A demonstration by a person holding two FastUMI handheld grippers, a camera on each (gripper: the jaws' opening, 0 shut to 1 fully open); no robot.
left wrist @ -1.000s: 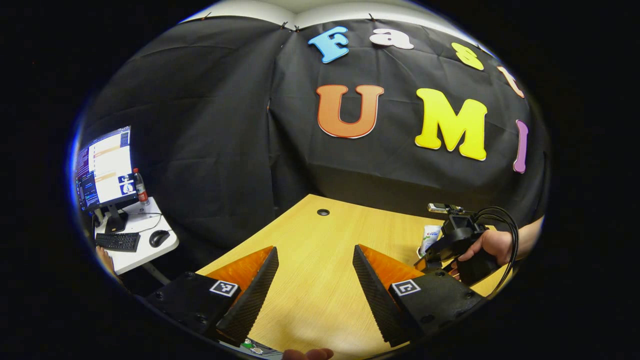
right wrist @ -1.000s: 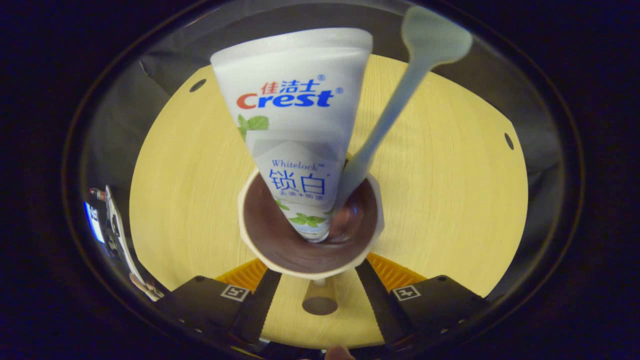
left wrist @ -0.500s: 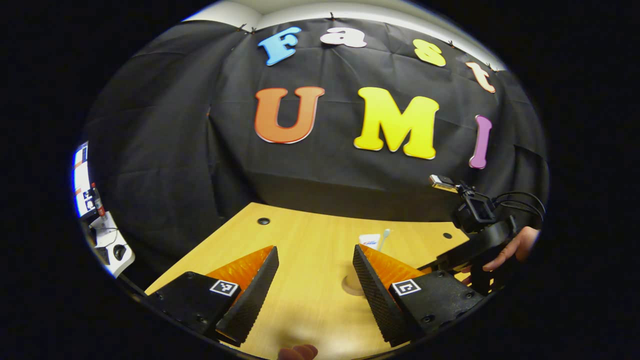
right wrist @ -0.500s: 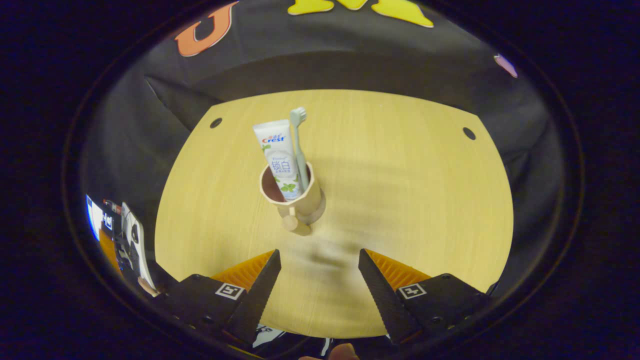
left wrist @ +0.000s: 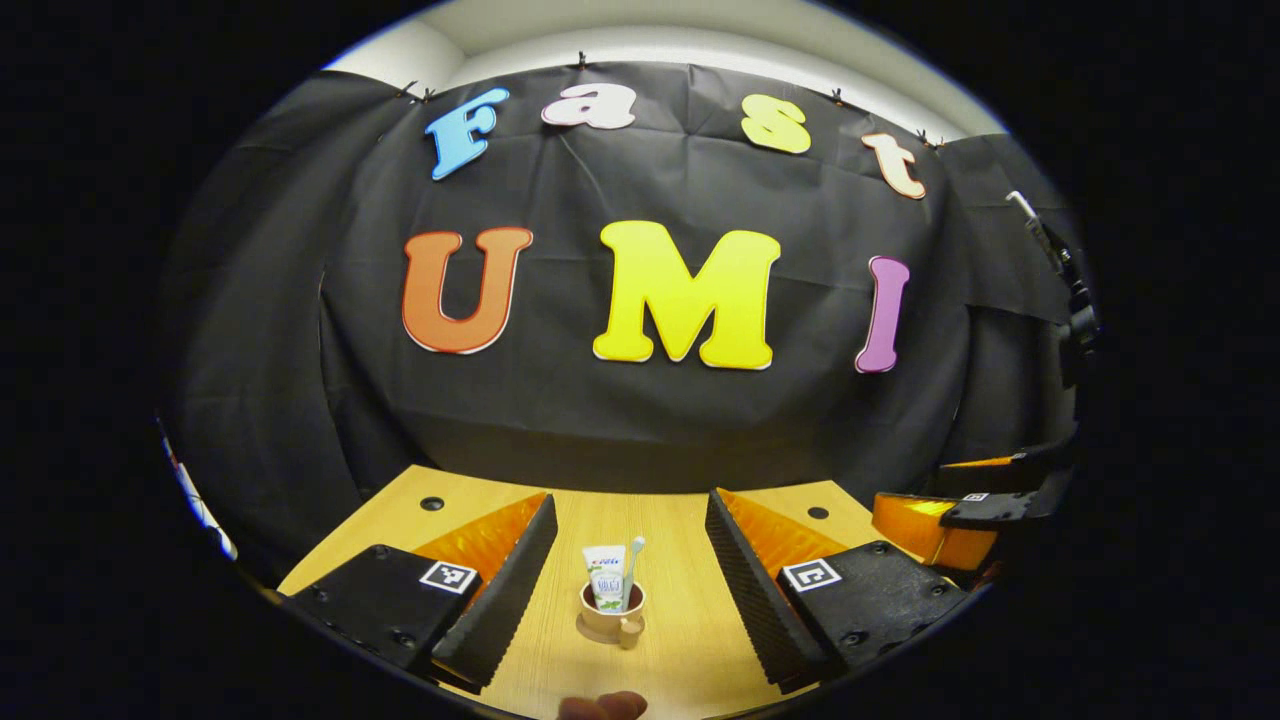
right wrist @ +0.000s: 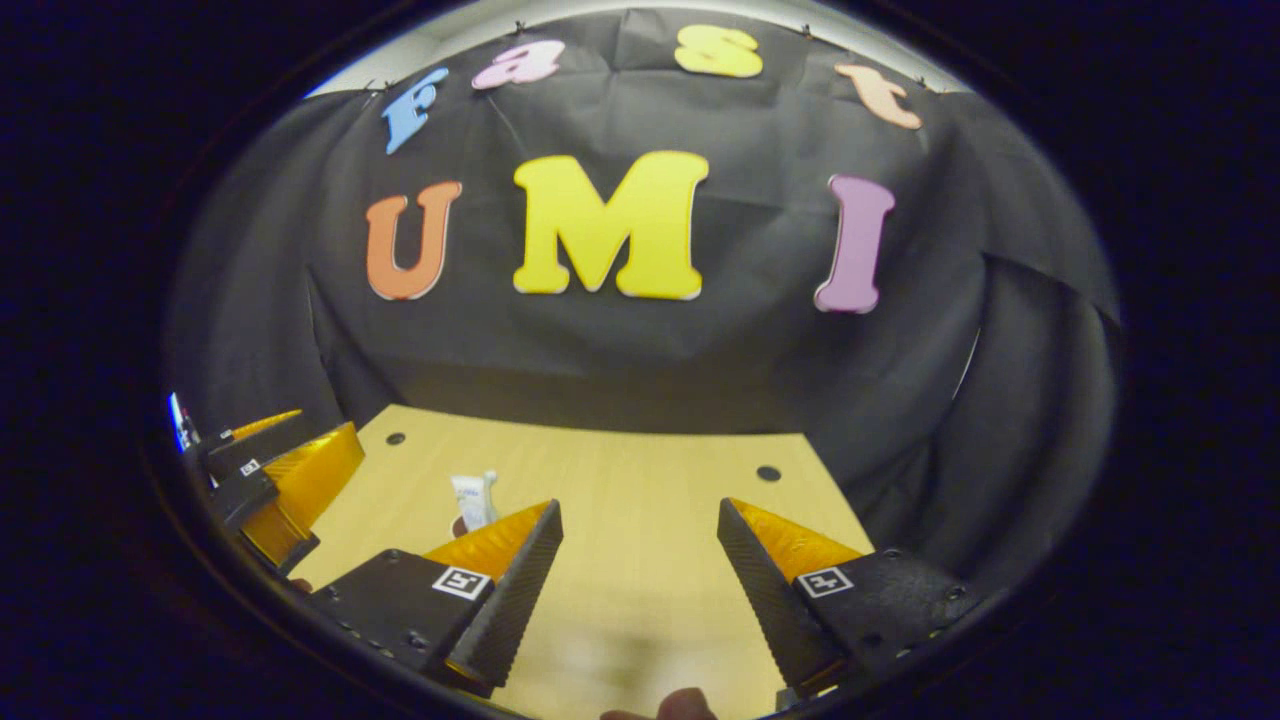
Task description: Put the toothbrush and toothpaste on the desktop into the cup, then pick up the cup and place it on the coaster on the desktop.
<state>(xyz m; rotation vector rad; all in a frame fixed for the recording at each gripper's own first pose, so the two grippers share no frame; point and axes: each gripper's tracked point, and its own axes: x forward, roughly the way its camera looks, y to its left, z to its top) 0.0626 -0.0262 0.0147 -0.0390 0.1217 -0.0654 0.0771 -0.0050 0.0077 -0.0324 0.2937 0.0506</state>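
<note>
Standing on the desk [left wrist: 680, 650], the cup [left wrist: 611, 610] holds toothpaste [left wrist: 604, 588] and toothbrush [left wrist: 631, 570] — bare wood all round. Both grippers spread, empty — left [left wrist: 630, 580], right [right wrist: 640, 590], whose finger hides the cup.

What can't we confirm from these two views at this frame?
- Coaster: left gripper view shows a rim under the cup; too small to confirm the cup sits fully on it.
- Cup in right gripper view: hidden behind the right gripper's own finger; toothpaste and toothbrush tops stick out.
- Toothbrush bristles: too small.
- Left gripper in right gripper view: cut off by the edge.
</note>
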